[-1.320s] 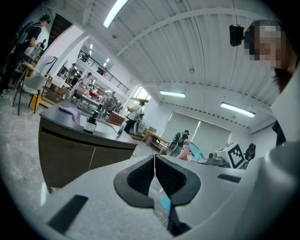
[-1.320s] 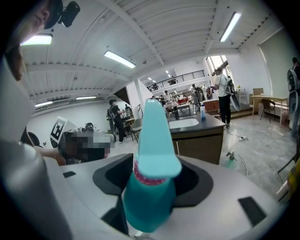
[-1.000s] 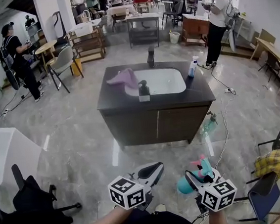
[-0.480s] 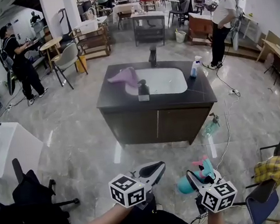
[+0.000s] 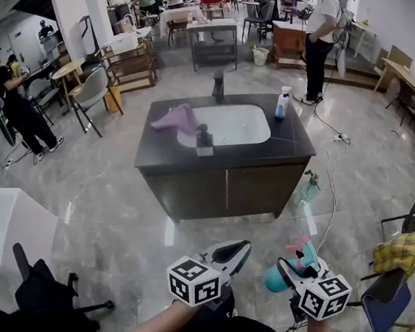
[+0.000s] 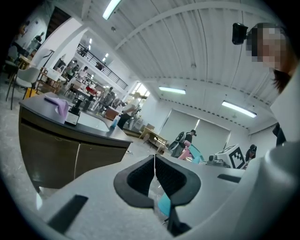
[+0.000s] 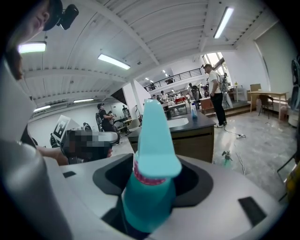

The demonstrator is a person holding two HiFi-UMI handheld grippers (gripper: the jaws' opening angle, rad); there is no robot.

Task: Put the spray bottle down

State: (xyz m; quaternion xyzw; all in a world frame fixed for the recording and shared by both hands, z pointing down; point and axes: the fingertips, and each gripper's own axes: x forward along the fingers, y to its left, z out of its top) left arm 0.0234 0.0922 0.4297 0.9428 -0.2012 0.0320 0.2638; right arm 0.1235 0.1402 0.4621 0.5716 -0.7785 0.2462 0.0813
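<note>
Teal plastic fills my right gripper [image 7: 150,187]: its jaws are clamped on the body of the spray bottle [image 5: 288,267], whose nozzle end sticks up past them toward the ceiling. That grip has not loosened over the last second. The bottle is still carried low and close to my body on the right, well above the floor and touching nothing else. My left gripper [image 5: 235,253] has kept its place just beside it, with its jaws pressed together on nothing. What has changed is mostly my view. The dark desk [image 5: 293,141] with the white sink [image 5: 257,116] has drifted a little to the left and looks barely any nearer. The person in black [image 5: 10,97] at the far left has stepped further left. I judge that putting the bottle down has not begun, since the desk remains well apart from both grippers across open floor. I still have to close that gap, or lower the bottle to the floor, before I can open my jaws. The near right part of the desk looks bare, away from the purple cloth [image 5: 175,119] at the far left, so it seems a likely spot.
</note>
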